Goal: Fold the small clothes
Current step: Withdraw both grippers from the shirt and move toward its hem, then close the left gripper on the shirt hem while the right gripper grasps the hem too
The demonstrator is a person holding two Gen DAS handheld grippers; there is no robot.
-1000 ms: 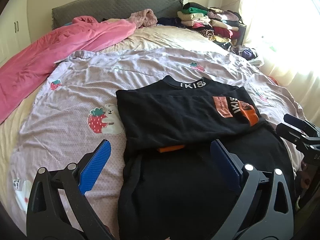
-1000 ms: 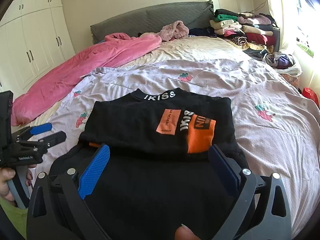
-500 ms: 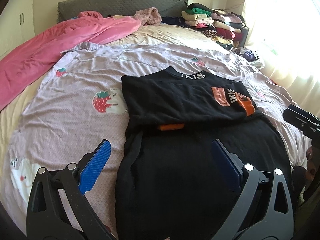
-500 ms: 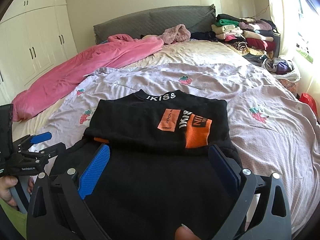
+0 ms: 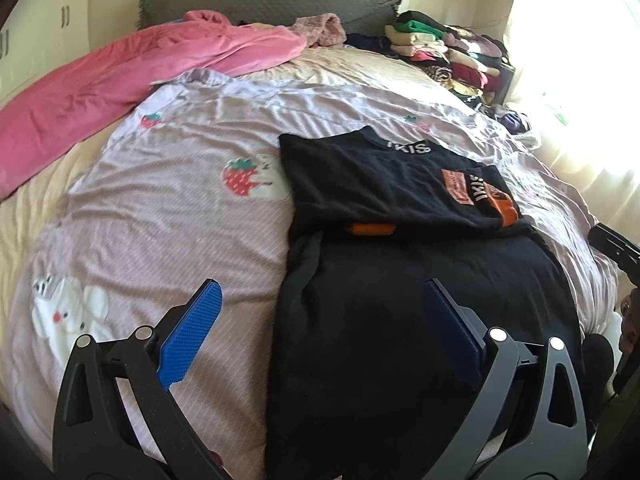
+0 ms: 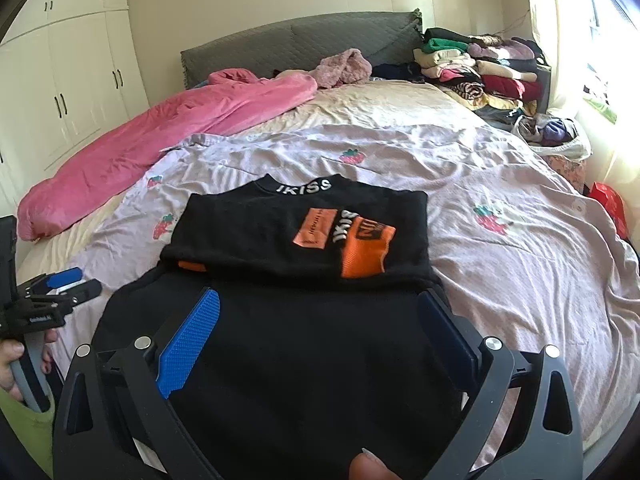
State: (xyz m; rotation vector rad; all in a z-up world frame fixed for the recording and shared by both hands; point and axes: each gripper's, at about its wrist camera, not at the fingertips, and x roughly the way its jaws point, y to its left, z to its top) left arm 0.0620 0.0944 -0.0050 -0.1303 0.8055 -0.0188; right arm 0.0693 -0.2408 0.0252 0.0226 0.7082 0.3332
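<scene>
A black sweatshirt (image 5: 400, 280) (image 6: 304, 320) with an "IKISS" collar and orange patches lies on the bed, its upper part folded over the lower part. My left gripper (image 5: 320, 312) is open and empty, held above the sweatshirt's left hem edge. My right gripper (image 6: 320, 320) is open and empty, held above the sweatshirt's lower part. The left gripper also shows at the left edge of the right wrist view (image 6: 60, 284), and the right gripper at the right edge of the left wrist view (image 5: 616, 244).
A lilac strawberry-print cover (image 5: 160, 220) (image 6: 520, 260) spreads over the bed. A pink blanket (image 5: 120, 80) (image 6: 160, 140) lies at the far left. Stacked folded clothes (image 5: 440, 52) (image 6: 480, 68) stand at the far right. White wardrobes (image 6: 60, 80) stand at the left.
Both grippers have drawn back toward the bed's near edge and risen a little, staying open. The sweatshirt has not moved.
</scene>
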